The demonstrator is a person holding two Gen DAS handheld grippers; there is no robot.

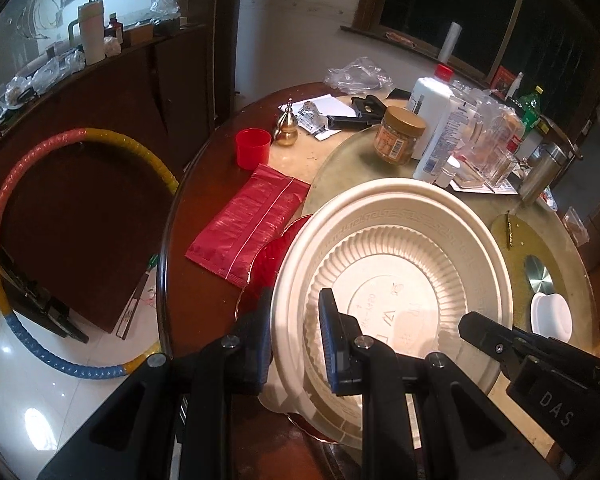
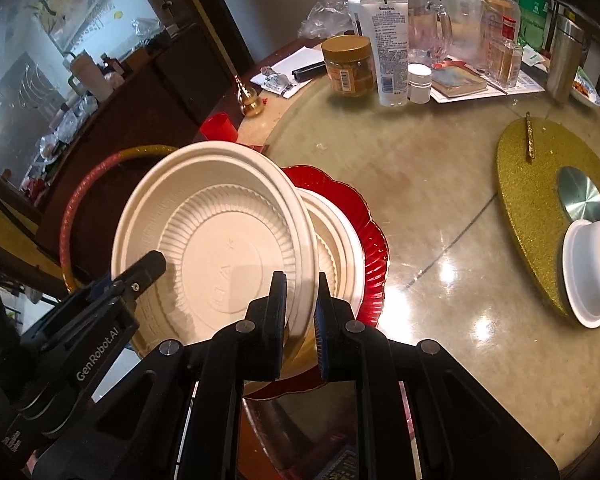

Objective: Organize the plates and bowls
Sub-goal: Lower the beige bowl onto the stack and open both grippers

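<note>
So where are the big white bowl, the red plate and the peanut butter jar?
big white bowl [image 2: 228,240]: right wrist view, ribbed inner base.
red plate [image 2: 374,240]: right wrist view, scalloped rim right of the bowls.
peanut butter jar [image 1: 398,136]: left wrist view, label side.

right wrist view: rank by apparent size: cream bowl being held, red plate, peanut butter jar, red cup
1. cream bowl, though it is nearest the camera
2. red plate, mostly covered, so its rank is unsure
3. peanut butter jar
4. red cup, partly hidden behind the bowl
</note>
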